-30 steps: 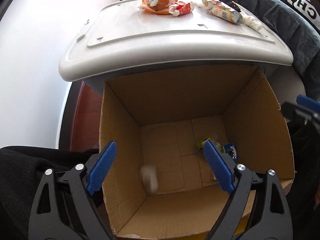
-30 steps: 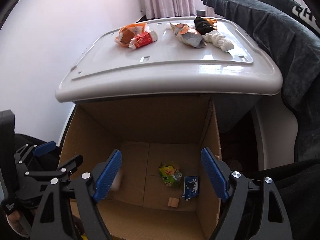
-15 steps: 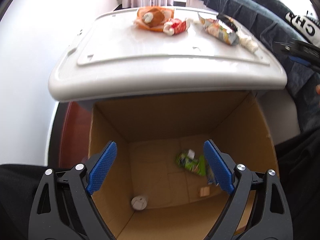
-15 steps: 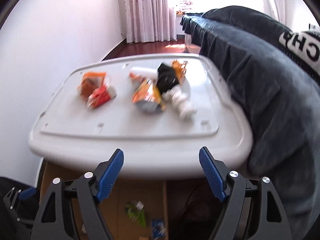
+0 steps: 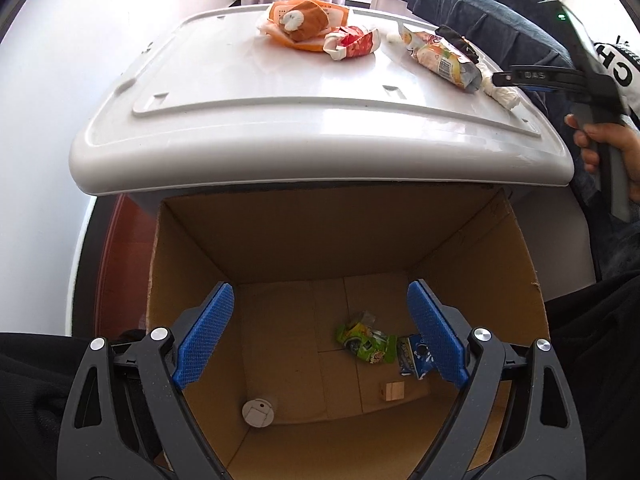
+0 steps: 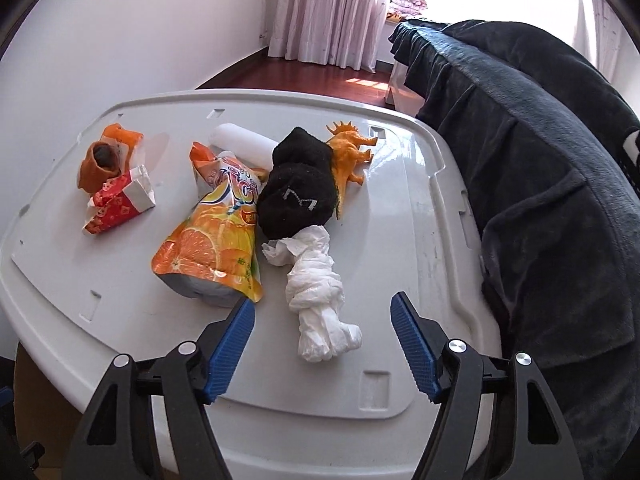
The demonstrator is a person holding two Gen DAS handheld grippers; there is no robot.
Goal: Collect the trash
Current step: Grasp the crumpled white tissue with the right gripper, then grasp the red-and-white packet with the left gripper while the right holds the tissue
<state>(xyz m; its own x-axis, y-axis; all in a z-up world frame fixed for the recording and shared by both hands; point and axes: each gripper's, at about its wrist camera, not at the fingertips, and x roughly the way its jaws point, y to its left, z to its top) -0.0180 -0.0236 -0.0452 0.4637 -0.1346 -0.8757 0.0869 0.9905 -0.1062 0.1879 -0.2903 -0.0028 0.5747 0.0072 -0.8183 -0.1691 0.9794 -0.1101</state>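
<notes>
A cardboard box (image 5: 188, 248) stands below a white plastic lid (image 5: 256, 92). In the box lie a green wrapper (image 5: 366, 342), a blue packet (image 5: 414, 356), a small wooden block (image 5: 393, 391) and a white cap (image 5: 258, 413). My left gripper (image 5: 320, 334) is open and empty above the box. On the lid (image 6: 400, 208) lie a crumpled white tissue (image 6: 320, 304), an orange juice pouch (image 6: 218, 240), a red wrapper (image 6: 118, 206) and an orange wrapper (image 6: 104, 158). My right gripper (image 6: 323, 346) is open and empty, straddling the tissue's near end.
A black sock (image 6: 298, 190), an orange toy dinosaur (image 6: 348, 158) and a white roll (image 6: 242, 146) also lie on the lid. A dark blanket (image 6: 532, 168) is heaped at the right. A white wall (image 6: 120, 32) is at the left.
The white cap fell and settled on the box floor. My right gripper rose from over the box to the lid and closed in on the tissue. My left gripper stayed open.
</notes>
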